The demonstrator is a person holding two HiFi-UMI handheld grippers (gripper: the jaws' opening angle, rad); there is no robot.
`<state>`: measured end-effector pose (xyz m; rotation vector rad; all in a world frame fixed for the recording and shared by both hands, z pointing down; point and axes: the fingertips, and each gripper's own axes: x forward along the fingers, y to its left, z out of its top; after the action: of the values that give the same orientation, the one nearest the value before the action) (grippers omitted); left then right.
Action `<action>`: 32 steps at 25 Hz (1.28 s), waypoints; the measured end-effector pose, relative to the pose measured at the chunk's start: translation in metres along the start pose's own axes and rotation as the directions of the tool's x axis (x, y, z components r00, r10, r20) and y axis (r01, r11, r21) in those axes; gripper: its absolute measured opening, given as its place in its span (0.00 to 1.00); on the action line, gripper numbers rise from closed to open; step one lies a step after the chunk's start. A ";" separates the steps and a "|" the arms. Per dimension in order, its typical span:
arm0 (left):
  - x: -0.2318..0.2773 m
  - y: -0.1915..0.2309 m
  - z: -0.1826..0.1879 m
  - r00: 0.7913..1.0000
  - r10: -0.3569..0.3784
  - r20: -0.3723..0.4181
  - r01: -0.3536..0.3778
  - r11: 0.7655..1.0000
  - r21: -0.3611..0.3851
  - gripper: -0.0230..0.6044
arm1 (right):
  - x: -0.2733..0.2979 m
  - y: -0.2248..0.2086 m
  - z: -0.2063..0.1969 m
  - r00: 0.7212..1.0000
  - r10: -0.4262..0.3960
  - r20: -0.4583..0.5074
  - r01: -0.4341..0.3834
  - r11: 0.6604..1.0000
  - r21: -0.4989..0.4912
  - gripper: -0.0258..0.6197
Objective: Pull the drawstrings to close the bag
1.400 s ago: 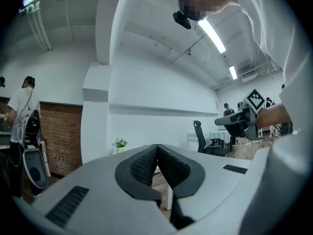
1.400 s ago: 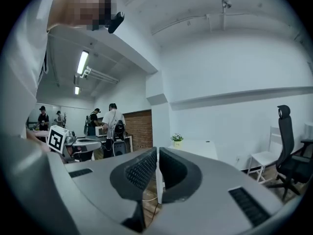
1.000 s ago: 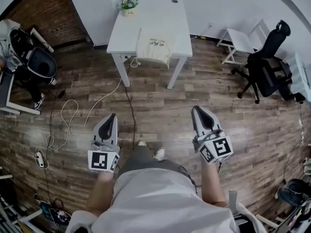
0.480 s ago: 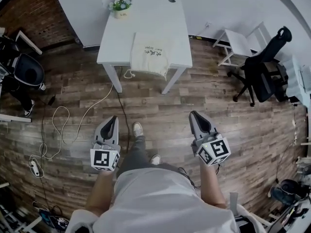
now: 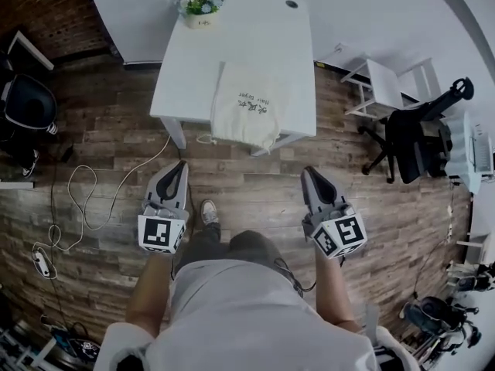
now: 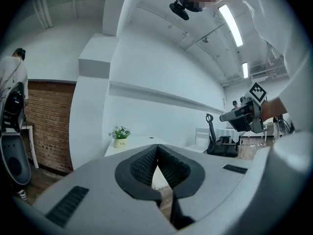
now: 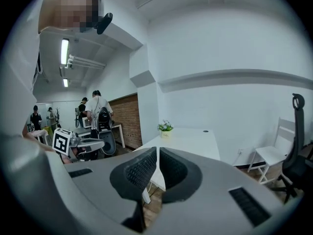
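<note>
Left tongs (image 5: pixel 179 170) are pressed together w/ nothing btwn them, held out over the wood floor (image 5: pixel 255 195) short of the bench (image 5: pixel 232 45). Right tongs (image 5: pixel 310 175) are likewise closed and empty (only a hairline slit shows btwn the ribbed pads (image 7: pixel 139 172) in the right gripper view). Both point toward the bench, well apart from each other, one either side of the person's shoe (image 5: pixel 209 211). Neither touches anything.

Drawstring bag (image 5: pixel 246 113), cream cloth w/ small dark print, lies flat on the near part of the bench, its lower end drooping over the near edge. A loop of drawstring (image 5: pixel 205 139) hangs off its left corner, below the bench top. The bag is ahead of the tongs, clear of both.

At the bench's far-left corner stands a small potted plant (image 5: pixel 199 8). To the right are a white chair (image 5: pixel 384 83) and a black office chair (image 5: pixel 418 134). A white cable (image 5: pixel 81 199) snakes over the floor at left.
</note>
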<state>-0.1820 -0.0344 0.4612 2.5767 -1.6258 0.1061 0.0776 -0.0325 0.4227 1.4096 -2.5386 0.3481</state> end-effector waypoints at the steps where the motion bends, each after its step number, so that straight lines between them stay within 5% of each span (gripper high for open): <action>1: 0.009 0.004 0.000 1.000 -0.010 -0.009 0.010 1.000 -0.004 0.06 | 0.006 -0.005 0.000 1.000 -0.010 -0.004 0.010 1.000 0.008 0.11; 9: 0.073 0.005 -0.001 0.996 -0.062 -0.056 0.062 0.998 0.003 0.06 | 0.042 -0.057 -0.015 0.997 -0.037 -0.074 0.041 0.998 0.049 0.11; 18: 0.109 0.002 -0.011 0.993 -0.018 -0.118 0.024 0.999 0.044 0.06 | 0.082 -0.108 -0.076 0.984 -0.009 -0.177 0.023 0.997 0.075 0.11; 24: 0.124 0.025 -0.069 0.982 0.021 -0.188 -0.014 0.999 0.043 0.06 | 0.118 -0.126 -0.134 0.965 0.015 -0.260 0.016 0.993 0.116 0.11; 32: 0.152 0.044 -0.196 0.950 0.019 -0.311 0.010 0.996 0.091 0.07 | 0.159 -0.145 -0.229 0.938 0.039 -0.345 0.020 0.986 0.166 0.11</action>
<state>-0.1576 -0.1670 0.6738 2.4613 -1.5409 0.5706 0.1359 -0.1638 0.7021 1.2570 -2.2697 0.7568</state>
